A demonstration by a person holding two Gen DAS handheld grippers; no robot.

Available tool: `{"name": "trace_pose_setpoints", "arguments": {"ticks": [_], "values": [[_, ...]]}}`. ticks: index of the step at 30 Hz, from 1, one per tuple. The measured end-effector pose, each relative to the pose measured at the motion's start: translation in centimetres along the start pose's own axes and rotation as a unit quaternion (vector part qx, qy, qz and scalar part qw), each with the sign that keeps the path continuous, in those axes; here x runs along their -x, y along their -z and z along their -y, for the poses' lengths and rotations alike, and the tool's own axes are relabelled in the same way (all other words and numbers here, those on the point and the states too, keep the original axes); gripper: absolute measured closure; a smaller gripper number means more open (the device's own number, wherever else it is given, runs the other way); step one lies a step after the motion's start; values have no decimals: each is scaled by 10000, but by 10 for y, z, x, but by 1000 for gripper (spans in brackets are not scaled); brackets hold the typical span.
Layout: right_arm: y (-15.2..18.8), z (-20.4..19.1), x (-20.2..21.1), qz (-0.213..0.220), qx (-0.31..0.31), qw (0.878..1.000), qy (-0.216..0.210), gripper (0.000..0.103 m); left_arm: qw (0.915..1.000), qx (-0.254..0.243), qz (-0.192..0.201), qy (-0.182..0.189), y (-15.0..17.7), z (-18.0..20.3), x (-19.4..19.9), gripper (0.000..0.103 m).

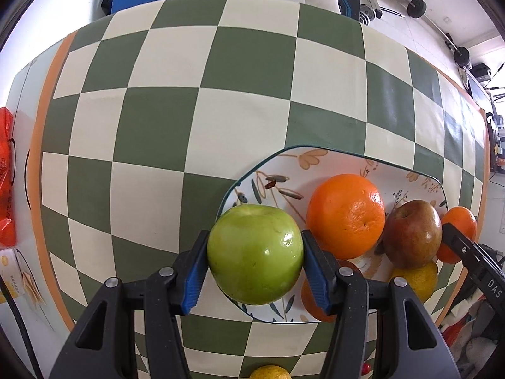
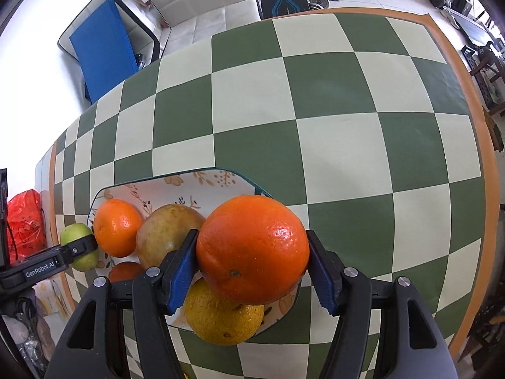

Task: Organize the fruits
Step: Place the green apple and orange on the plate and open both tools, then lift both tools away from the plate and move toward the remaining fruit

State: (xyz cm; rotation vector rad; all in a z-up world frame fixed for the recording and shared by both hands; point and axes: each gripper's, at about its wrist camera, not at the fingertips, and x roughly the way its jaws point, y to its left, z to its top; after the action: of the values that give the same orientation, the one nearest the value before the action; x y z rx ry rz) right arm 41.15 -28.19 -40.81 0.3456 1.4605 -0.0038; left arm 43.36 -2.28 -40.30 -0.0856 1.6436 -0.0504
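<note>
My left gripper (image 1: 255,246) is shut on a green apple (image 1: 255,262), held over the left edge of a floral plate (image 1: 303,161). An orange (image 1: 345,216), a red-brown apple (image 1: 412,233) and a yellow citrus (image 1: 418,281) lie on that plate. My right gripper (image 2: 252,243) is shut on a large orange (image 2: 252,252) above the plate's right end (image 2: 202,175). Below it sit a yellow citrus (image 2: 222,319), a brownish apple (image 2: 164,237), an orange (image 2: 116,227) and a smaller, darker orange (image 2: 124,271). The green apple (image 2: 75,237) shows at far left.
A green-and-cream checkered cloth (image 1: 240,101) with an orange border covers the table. A red plastic bag (image 2: 25,218) lies off the table's left end. Another yellow fruit (image 1: 270,373) sits at the near edge. A blue-seated chair (image 2: 101,47) and gym equipment stand beyond the table.
</note>
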Motion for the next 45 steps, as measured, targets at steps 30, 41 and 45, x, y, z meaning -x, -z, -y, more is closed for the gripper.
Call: {"name": "trace_pose_setpoints", "arguments": {"ticks": [30,41,45], "values": [[82,-33,44,466,533,9947,742,6,9899,-301,1267,-564,87,4,50,13],[134,-36,116,1167,628,9888,690,6,9778,-398,2007,-445,147,10,110,13],[155,-42,144,1422,720,9848,688,6,9729,-423,2248,-345,171,10,135,13]]}}
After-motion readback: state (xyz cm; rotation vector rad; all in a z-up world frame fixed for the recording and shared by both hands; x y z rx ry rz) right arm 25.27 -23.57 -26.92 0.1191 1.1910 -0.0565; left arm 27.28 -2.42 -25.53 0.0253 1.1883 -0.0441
